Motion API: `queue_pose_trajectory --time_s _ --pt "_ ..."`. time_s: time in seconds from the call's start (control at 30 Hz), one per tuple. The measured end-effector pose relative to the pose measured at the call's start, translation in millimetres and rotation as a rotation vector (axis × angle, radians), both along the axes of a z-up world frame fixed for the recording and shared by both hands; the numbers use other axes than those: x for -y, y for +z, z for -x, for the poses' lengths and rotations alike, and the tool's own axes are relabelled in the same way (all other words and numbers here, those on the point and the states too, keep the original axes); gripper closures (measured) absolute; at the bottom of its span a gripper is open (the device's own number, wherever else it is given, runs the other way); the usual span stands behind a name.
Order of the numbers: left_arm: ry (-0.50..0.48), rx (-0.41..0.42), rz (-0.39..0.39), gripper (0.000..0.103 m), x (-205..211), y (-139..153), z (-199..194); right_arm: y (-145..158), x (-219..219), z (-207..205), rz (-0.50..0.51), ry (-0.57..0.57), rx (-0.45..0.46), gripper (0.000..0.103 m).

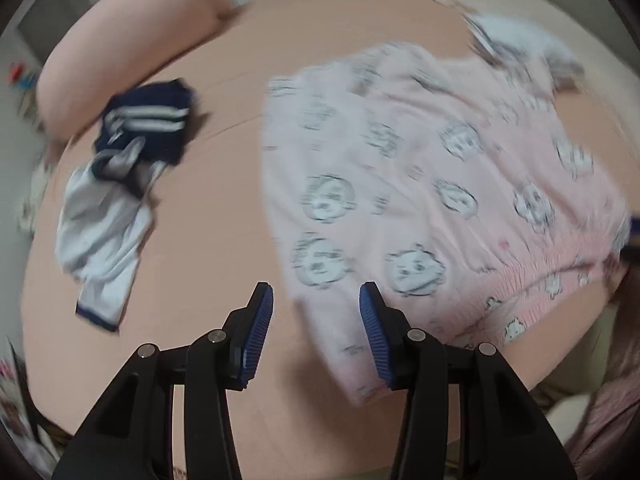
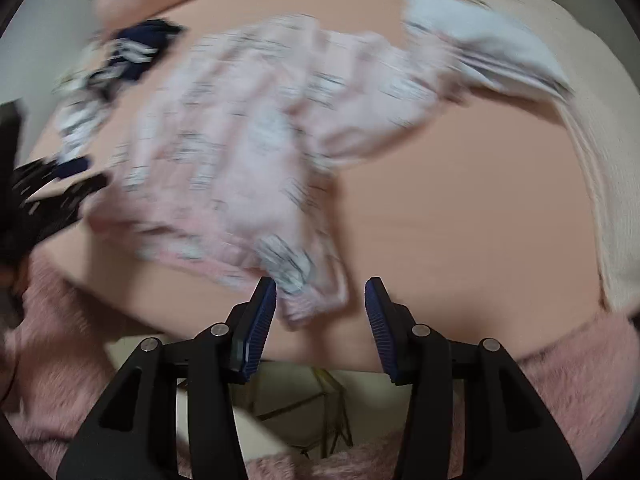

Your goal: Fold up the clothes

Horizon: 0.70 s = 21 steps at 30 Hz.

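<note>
The left gripper [image 1: 316, 300] points steeply downward over the bed, its blue-padded fingers [image 1: 258, 336] apart with nothing pressed between them; the right gripper [image 2: 320, 296] points steeply downward near the bed's front edge, its blue-padded fingers [image 2: 380, 328] likewise parted and gripping nothing.

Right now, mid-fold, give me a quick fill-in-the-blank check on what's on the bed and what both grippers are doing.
1. The pink garment is printed with cartoon ____.
2. The navy and white garment lies beside the ____ pillow.
3. The left gripper and the right gripper both have ____ pads.
4. Both grippers' jaws stand ____, gripping nothing.

Missing words: faces; pink; blue; open
</note>
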<state>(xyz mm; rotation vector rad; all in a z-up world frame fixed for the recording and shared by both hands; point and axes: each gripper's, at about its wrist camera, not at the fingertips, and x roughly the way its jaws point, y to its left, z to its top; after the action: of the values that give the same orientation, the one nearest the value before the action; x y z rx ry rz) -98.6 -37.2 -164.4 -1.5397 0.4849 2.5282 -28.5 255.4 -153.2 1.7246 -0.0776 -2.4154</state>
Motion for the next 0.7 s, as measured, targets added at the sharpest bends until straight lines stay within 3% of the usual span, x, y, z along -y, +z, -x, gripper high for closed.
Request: queue_pose_trajectory --time_s 0.1,0.2,0.27,0.37,0.47,0.53,0.57,0.63,0.7 --pt "-0.059 0.019 -0.034 0.056 8 5 -10 -9 7 7 -0.023 0.053 0.006 0.054" --pt "-0.139 0.081 -0.155 0.056 2 5 -19 -26 6 7 -0.105 0.003 0.056 0.054" --pt "-0.181 0.095 -0.182 0.056 -7 3 -22 -37 5 7 -0.158 -0.030 0.088 0.054" --pt "-0.258 0.113 -0.130 0.056 -29 -7 -30 -36 -10 2 -0.123 -0.089 0.092 0.054" --pt "-0.310 0.150 -0.049 0.056 -48 -26 -31 -39 -10 0 -0.117 -0.051 0.113 0.053" --pt "-0.301 0.146 -0.014 0.059 -53 -35 -27 -40 -8 2 -0.068 -0.042 0.109 0.053" --pt "-0.292 0.144 -0.005 0.069 -54 -38 -25 -40 -7 4 -0.048 -0.044 0.102 0.053" --pt "-0.228 0.126 -0.056 0.076 -46 -30 -17 -38 -5 9 -0.033 -0.052 0.084 0.053" --pt "-0.157 0.056 -0.085 0.083 -36 -15 -13 -33 -3 12 -0.049 -0.062 0.059 0.053"
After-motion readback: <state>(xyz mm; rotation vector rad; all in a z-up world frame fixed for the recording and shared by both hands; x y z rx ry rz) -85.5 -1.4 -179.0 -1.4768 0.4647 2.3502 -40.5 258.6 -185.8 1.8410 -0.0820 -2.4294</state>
